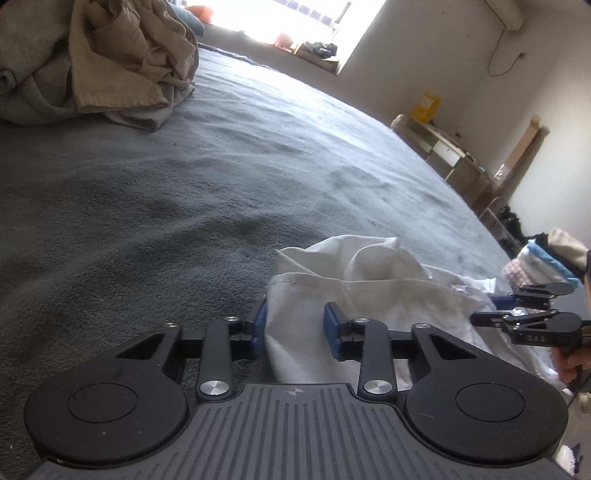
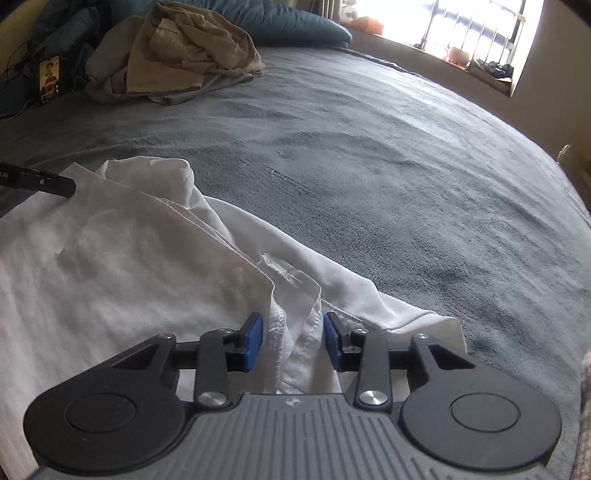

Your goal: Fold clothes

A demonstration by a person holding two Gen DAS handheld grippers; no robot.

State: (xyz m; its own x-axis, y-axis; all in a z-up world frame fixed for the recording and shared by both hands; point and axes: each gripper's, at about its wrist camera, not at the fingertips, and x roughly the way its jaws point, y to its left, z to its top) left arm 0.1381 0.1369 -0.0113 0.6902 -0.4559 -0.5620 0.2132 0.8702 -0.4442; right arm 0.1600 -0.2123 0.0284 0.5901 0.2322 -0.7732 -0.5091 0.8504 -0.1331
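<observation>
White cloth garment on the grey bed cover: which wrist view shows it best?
Right wrist view: the white cloth garment fills the lower left, with seams, folds and its hem edge plain. The left wrist view shows only a bunched end of it, partly behind that tool's fingers.

grey bed cover | teal pillow | window | phone

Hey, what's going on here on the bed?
A person is folding laundry with a handheld gripper in each hand. Both the left gripper and the right gripper have an edge of a white garment between their fingers on the grey bedspread. A pile of unfolded clothes waits farther back.
</observation>
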